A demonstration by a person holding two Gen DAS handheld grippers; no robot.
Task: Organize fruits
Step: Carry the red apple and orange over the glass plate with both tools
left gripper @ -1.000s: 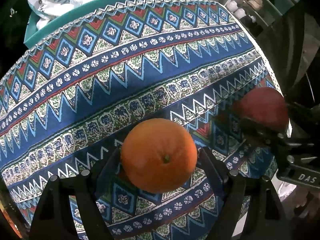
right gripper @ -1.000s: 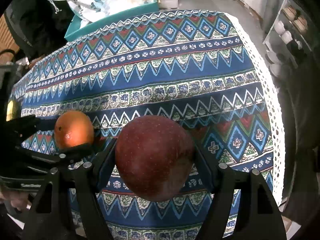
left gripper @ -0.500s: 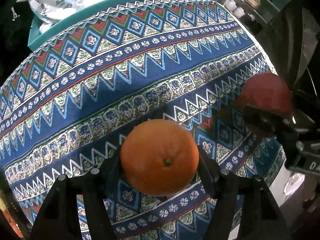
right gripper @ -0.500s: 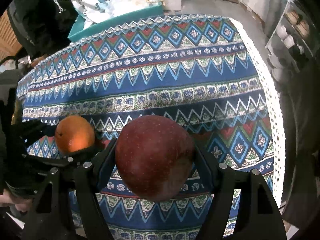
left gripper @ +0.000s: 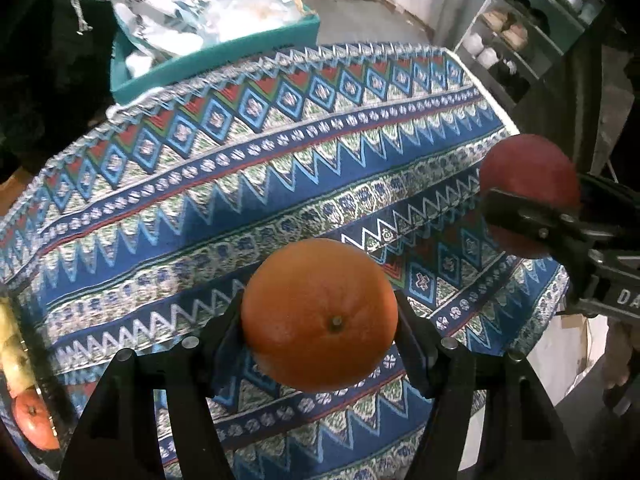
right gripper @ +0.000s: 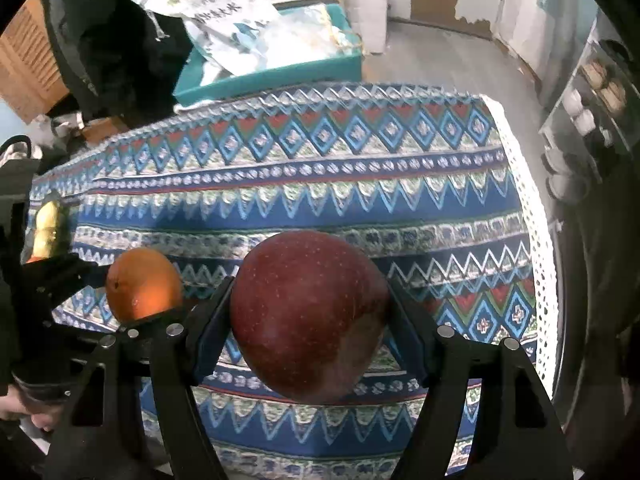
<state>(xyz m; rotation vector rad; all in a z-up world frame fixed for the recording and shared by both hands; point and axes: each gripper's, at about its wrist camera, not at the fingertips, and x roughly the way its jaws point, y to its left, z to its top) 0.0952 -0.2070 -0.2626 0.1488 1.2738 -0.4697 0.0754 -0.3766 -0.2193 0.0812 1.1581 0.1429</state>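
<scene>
My left gripper (left gripper: 320, 320) is shut on an orange (left gripper: 320, 314), held clear above the patterned tablecloth (left gripper: 248, 200). My right gripper (right gripper: 310, 316) is shut on a dark red apple (right gripper: 308, 314), also lifted off the cloth. In the left wrist view the apple (left gripper: 528, 184) shows at the right in the other gripper's black fingers. The right wrist view shows the orange (right gripper: 142, 286) at the left, held just beside the apple. At the far left edge of the left wrist view lie a small orange fruit (left gripper: 34, 424) and a pale yellow fruit (left gripper: 14, 356).
A teal box (right gripper: 272, 76) with plastic bags lies beyond the table's far edge. A shelf with cups (right gripper: 588, 120) stands to the right. The cloth's white lace border (right gripper: 536, 240) marks the table's right edge. A person's hand (right gripper: 24, 408) shows at lower left.
Both grippers have risen with their fruit, so more of the table and room shows. The left jaws closed onto the orange and lifted it; the apple stayed gripped throughout.
</scene>
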